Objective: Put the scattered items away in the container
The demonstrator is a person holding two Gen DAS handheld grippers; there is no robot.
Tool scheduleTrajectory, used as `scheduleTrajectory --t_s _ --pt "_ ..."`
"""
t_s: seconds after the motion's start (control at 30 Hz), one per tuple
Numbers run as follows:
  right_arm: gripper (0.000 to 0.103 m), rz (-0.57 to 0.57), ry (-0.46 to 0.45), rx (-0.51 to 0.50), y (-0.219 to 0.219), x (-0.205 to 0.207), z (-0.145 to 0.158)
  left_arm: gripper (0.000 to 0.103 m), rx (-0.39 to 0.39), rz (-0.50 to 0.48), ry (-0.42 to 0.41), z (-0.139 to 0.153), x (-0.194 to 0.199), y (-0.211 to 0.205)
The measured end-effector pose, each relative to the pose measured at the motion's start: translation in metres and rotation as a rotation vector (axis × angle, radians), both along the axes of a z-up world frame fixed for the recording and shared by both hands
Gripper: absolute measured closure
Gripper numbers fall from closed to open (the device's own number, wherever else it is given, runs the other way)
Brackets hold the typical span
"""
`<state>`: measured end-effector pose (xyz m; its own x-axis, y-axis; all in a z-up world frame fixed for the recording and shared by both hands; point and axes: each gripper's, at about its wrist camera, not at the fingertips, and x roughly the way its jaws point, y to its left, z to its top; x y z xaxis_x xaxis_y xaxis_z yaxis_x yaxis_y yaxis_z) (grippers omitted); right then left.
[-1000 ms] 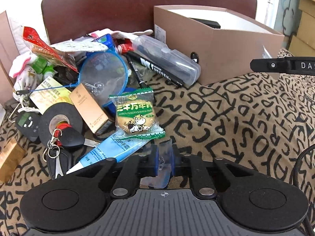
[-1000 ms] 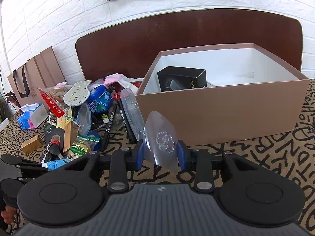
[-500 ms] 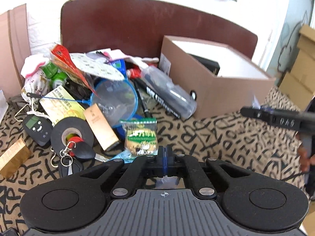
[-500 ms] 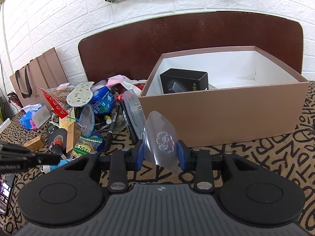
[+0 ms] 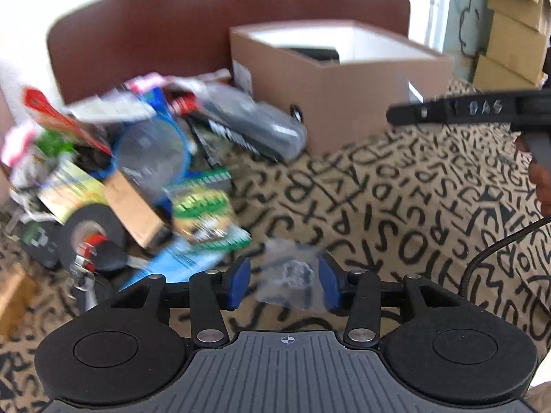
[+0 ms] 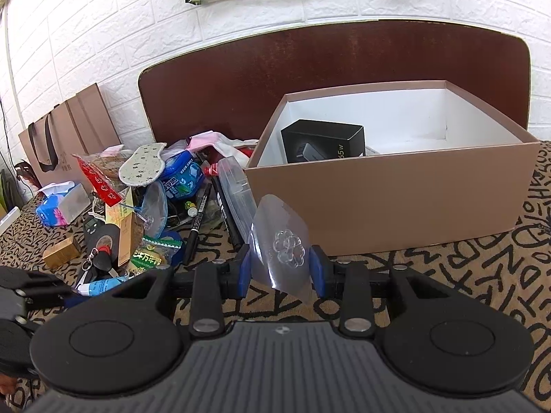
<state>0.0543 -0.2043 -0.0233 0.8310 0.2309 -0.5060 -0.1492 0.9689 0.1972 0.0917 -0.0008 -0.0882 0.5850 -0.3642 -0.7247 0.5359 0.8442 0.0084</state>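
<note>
A brown cardboard box (image 6: pixel 396 199) with a white inside stands on the patterned cloth; it also shows in the left wrist view (image 5: pixel 344 79). A black carton (image 6: pixel 323 141) lies inside it. My right gripper (image 6: pixel 279 268) is part-closed on a clear plastic piece with a flower emboss (image 6: pixel 280 244), in front of the box's near wall. My left gripper (image 5: pixel 284 280) is open, with a small clear plastic bag (image 5: pixel 292 275) between its fingers, just right of the pile. A green snack packet (image 5: pixel 206 216) lies at the pile's near edge.
The pile of scattered items holds a black tape roll (image 5: pixel 87 237), a clear pencil case (image 5: pixel 255 127), a blue-rimmed strainer (image 5: pixel 151 151), markers (image 6: pixel 198 220) and a blue tissue pack (image 6: pixel 58 204). A paper bag (image 6: pixel 65 141) leans on the wall. Stacked cartons (image 5: pixel 509 27) stand far right.
My left gripper was shut half a second ago and is now open, swinging fast so the view blurs. My right gripper with the clear piece has stayed almost still.
</note>
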Motion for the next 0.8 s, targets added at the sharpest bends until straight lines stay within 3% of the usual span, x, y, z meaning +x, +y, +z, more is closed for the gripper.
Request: scheduleTrajectory --t_s 0.1,0.27,0.3,0.4,0.53,0.57,0.8 --pt "0.064 -0.001 0.001 -0.002 -0.001 0.0 0.0 0.026 0.004 0.001 0.039 -0.011 0.007 -0.005" --pt "0.064 -0.002 0.006 0.0 0.0 0.001 -0.002 0.025 0.025 -0.004 0.06 -0.025 0.01 -0.014" --pt "0.064 -0.002 0.007 0.0 0.0 0.001 -0.002 0.027 0.032 -0.002 0.049 -0.026 0.009 -0.015" --pt "0.064 -0.004 0.007 0.002 -0.002 0.001 -0.003 0.061 0.041 -0.022 0.041 -0.021 0.007 -0.016" --pt "0.064 -0.013 0.006 0.008 -0.005 0.001 -0.003 0.075 0.055 -0.025 0.045 -0.018 0.005 -0.018" --pt "0.064 -0.013 0.005 0.009 -0.005 0.0 -0.003 0.09 0.054 -0.019 0.046 -0.018 0.005 -0.019" --pt "0.064 -0.005 0.006 0.011 -0.004 -0.002 -0.004 0.092 0.02 -0.013 0.019 -0.007 0.002 -0.022"
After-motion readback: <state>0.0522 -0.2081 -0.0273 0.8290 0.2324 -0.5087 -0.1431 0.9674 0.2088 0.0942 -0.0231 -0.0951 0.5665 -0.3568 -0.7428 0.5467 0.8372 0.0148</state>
